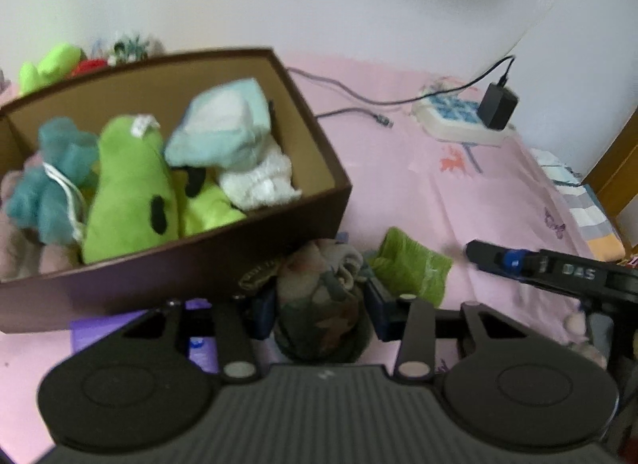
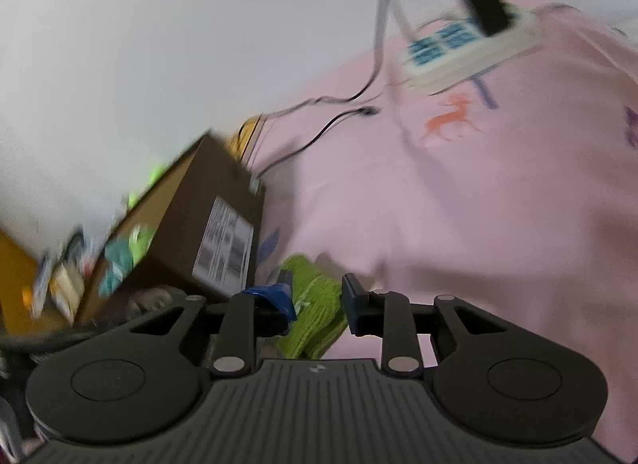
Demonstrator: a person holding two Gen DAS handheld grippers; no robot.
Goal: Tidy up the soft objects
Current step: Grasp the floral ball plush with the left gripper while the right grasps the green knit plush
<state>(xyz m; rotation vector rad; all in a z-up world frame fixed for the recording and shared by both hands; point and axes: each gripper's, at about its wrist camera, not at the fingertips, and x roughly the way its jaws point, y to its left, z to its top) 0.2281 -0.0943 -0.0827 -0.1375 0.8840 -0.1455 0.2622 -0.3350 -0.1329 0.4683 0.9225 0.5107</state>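
**Both claws loaded, drop risk on the way to the box**

Left claw [image 1: 319, 316]: narrow, pads squeezed on a camo-print soft bundle [image 1: 323, 304]. Grip sits low on the bundle and the top bulges free above the pads, so it could roll out if the claw tilts.

Right claw [image 2: 317, 304]: narrow, closed on the edge of a green cloth [image 2: 315, 292]. Only a corner looks pinched; the rest hangs below. That's my weak point: the cloth could slip or snag.

Brown box [image 1: 279, 201] sits just ahead and left of the left claw, already packed with a green plush [image 1: 127, 193], teal plush [image 1: 52, 177] and a pale folded cloth [image 1: 227, 125]. It's near full, so new items may perch on top and spill over the rim.

Right claw's fingers show just right of the left claw; collision is possible if both head for the box together.

Cables [image 2: 319, 133] and power strip [image 1: 458, 121] lie further out on the pink bed [image 2: 478, 225]; they're clear for now.
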